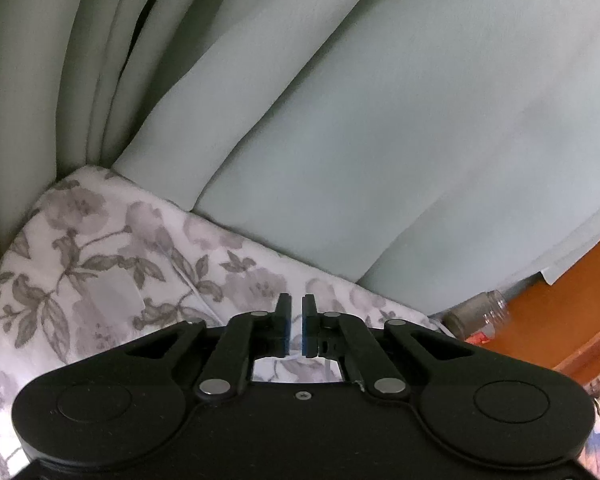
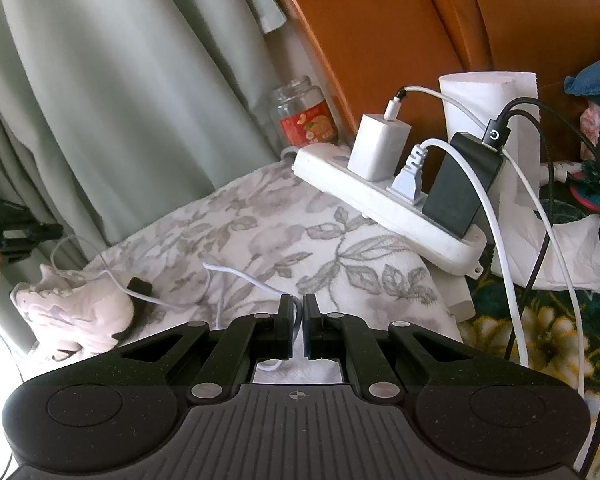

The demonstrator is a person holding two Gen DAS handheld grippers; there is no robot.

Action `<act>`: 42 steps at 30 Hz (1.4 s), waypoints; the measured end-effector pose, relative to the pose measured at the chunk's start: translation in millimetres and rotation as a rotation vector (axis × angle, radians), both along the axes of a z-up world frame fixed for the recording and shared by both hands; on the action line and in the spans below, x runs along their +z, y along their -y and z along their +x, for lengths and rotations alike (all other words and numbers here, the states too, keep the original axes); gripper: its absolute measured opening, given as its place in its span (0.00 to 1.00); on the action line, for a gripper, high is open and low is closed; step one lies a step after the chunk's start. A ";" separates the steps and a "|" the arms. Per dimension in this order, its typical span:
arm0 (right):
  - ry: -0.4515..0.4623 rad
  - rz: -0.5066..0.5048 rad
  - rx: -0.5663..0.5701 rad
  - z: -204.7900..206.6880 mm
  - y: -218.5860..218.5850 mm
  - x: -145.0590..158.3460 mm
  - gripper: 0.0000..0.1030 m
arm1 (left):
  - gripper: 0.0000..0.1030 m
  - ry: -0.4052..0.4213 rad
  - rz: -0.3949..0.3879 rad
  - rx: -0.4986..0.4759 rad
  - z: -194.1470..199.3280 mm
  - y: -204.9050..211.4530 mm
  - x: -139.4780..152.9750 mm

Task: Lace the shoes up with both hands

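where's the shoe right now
In the right wrist view, the pale pink shoe lies at the far left on the floral blanket, below the green curtain. A white lace trails rightward from it.

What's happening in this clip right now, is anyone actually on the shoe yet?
Not quite. A person holds a gripper in each hand over a floral blanket. The right gripper is nearly closed with a thin white lace running in between its fingers; whether it is pinched is unclear. The lace trails back to the pale pink sneaker lying on its side. The left gripper is nearly closed too, pointed at the curtain, away from the shoe.
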State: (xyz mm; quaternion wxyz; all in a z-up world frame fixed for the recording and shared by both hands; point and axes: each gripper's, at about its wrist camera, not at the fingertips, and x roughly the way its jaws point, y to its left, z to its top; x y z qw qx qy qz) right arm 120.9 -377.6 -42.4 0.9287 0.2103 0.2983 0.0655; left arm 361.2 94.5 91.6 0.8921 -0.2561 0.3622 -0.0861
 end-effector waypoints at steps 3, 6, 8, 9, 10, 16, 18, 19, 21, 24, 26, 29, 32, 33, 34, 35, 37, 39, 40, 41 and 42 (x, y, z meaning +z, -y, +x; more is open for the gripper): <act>0.000 -0.003 0.005 0.3 -0.8 0.5 0.03 | 0.08 -0.004 -0.002 -0.014 -2.9 0.0 -0.4; -0.002 -0.005 0.009 1.5 -1.3 0.2 0.03 | 0.34 -0.003 0.000 -0.030 -6.7 -0.4 0.8; -0.004 -0.006 0.012 2.4 -2.6 -0.4 0.03 | 0.45 -0.004 0.003 -0.046 -9.2 -0.6 1.7; -0.006 -0.006 0.014 2.9 -3.3 -0.7 0.03 | 0.49 -0.008 0.003 -0.054 -9.9 -0.4 1.6; -0.007 -0.006 0.016 3.3 -4.0 -1.0 0.03 | 0.53 -0.014 0.002 -0.064 -10.3 0.1 1.2; -0.013 -0.008 0.027 6.1 -8.4 -2.6 0.04 | 0.62 -0.071 0.006 -0.155 -6.2 16.5 -10.0; -0.014 -0.009 0.032 6.8 -9.9 -2.7 0.03 | 0.62 -0.079 0.003 -0.182 -5.2 23.3 -14.8; -0.015 -0.010 0.034 7.3 -10.4 -2.7 0.03 | 0.61 -0.080 0.002 -0.193 -4.9 26.5 -16.6; -0.018 -0.012 0.037 8.3 -11.0 -3.0 0.04 | 0.58 -0.081 0.002 -0.214 -4.1 32.9 -20.1; -0.022 -0.016 0.040 9.6 -11.4 -3.2 0.04 | 0.47 -0.077 0.018 -0.234 -2.3 40.9 -22.9; -0.022 -0.017 0.039 9.7 -11.3 -2.8 0.04 | 0.36 -0.085 0.008 -0.242 -0.2 42.7 -26.9; -0.022 -0.017 0.032 7.2 -13.6 -2.3 0.04 | 0.14 -0.070 0.026 -0.237 -0.1 45.2 -27.5; -0.023 -0.014 0.020 3.0 -17.3 -1.7 0.04 | 0.03 -0.042 0.040 -0.220 -1.3 44.4 -25.1; -0.024 -0.014 0.020 3.2 -17.0 -2.0 0.04 | 0.01 -0.031 0.042 -0.211 -1.7 43.4 -23.8; -0.024 -0.013 0.020 3.5 -16.5 -2.5 0.04 | 0.00 -0.021 0.044 -0.201 -1.8 42.4 -22.4; -0.024 -0.012 0.020 3.8 -16.0 -2.8 0.04 | 0.00 -0.014 0.048 -0.189 -1.4 41.2 -21.1; -0.025 -0.010 0.019 4.0 -15.4 -3.1 0.04 | 0.00 0.000 0.053 -0.167 -0.2 38.7 -18.7; -0.025 -0.010 0.020 3.8 -15.5 -3.6 0.04 | 0.00 0.001 0.056 -0.149 2.4 36.5 -17.8; -0.026 -0.009 0.020 3.9 -15.4 -4.1 0.04 | 0.00 0.002 0.060 -0.140 3.6 35.8 -17.6; -0.028 -0.008 0.020 4.2 -15.3 -4.7 0.04 | 0.00 0.005 0.065 -0.133 4.6 35.3 -17.8; -0.029 -0.008 0.019 4.3 -15.2 -5.0 0.04 | 0.00 0.006 0.068 -0.124 5.7 34.3 -17.9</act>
